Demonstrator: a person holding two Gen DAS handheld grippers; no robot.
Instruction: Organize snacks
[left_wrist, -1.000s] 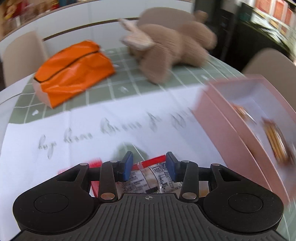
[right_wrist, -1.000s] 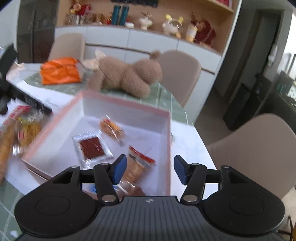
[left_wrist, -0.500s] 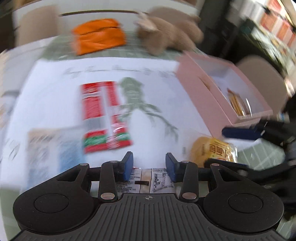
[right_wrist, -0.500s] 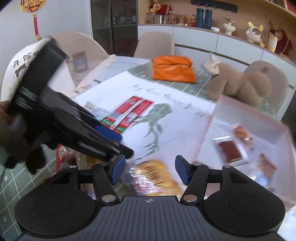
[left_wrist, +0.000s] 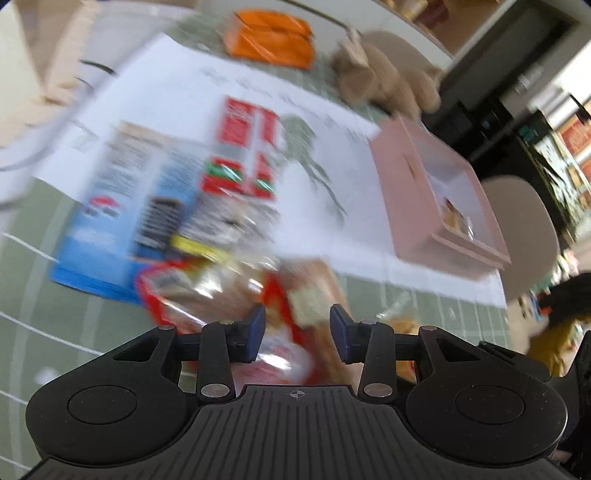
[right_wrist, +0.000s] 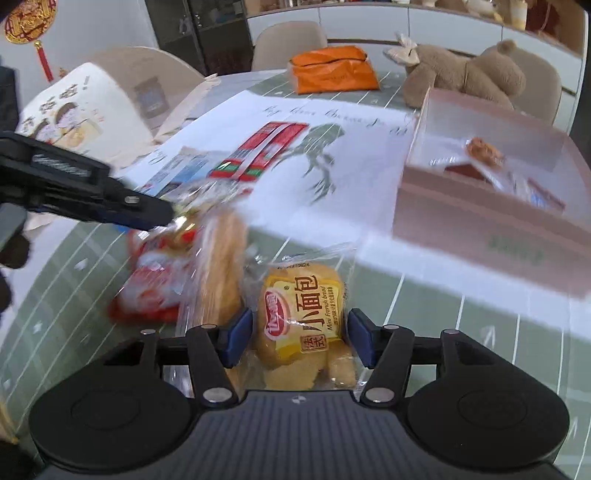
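A yellow mini bread packet (right_wrist: 299, 317) lies between the pads of my right gripper (right_wrist: 300, 334). The jaws are closing on it and the pads meet the wrapper's sides. Just left of it sit a long bread stick in clear wrap (right_wrist: 221, 266) and a red snack packet (right_wrist: 151, 284). My left gripper (right_wrist: 168, 216) reaches in from the left with its tip at that pile. In the left wrist view my left gripper (left_wrist: 297, 332) stands partly apart over the blurred red packet (left_wrist: 273, 295). Blur hides any grip. The pink box (right_wrist: 461, 221) holds several snacks.
A white sheet (right_wrist: 369, 155) carries a red strip pack (right_wrist: 262, 151) and a blue leaflet (left_wrist: 122, 206). An orange bag (right_wrist: 332, 74) and a teddy bear (right_wrist: 461, 74) sit at the back. A printed paper roll (right_wrist: 74, 118) stands left, with chairs around the green table (right_wrist: 443, 332).
My right gripper swung left from over the pink box and came down around the bread packet. My left gripper swept away from the box side to the snack pile and rolled.
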